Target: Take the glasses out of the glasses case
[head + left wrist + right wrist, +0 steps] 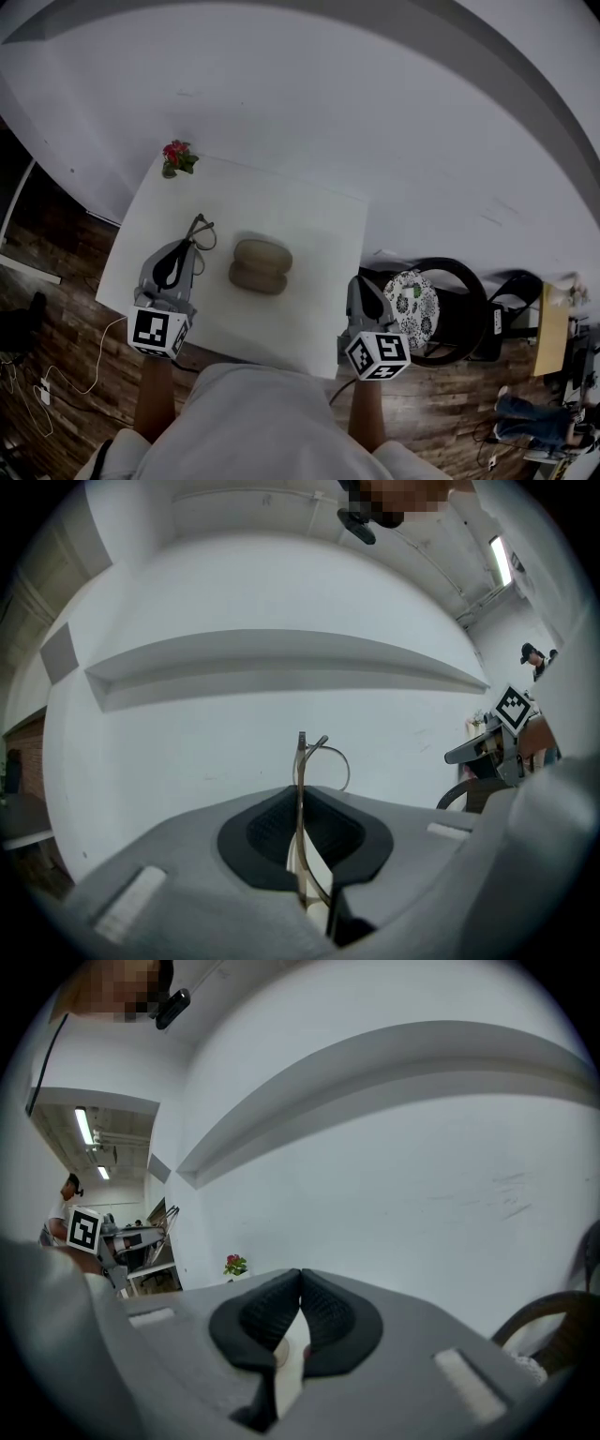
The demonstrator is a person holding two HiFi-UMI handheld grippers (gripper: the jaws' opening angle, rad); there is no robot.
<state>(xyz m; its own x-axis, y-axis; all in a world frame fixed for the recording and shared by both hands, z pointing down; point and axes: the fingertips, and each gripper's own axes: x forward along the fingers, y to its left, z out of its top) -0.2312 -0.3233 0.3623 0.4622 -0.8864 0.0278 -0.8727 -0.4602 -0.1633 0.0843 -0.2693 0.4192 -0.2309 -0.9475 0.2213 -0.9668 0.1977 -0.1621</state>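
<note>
White table against a white wall, wood floor around it, small flower on the far left corner. Left gripper over the table's left part, jaws clamped on the thin-framed glasses, which stick out beyond its tips, outside and just left of the brown case at mid-table. Right gripper at the near right edge, jaws together with nothing between them; chair with a patterned cushion further right.
</note>
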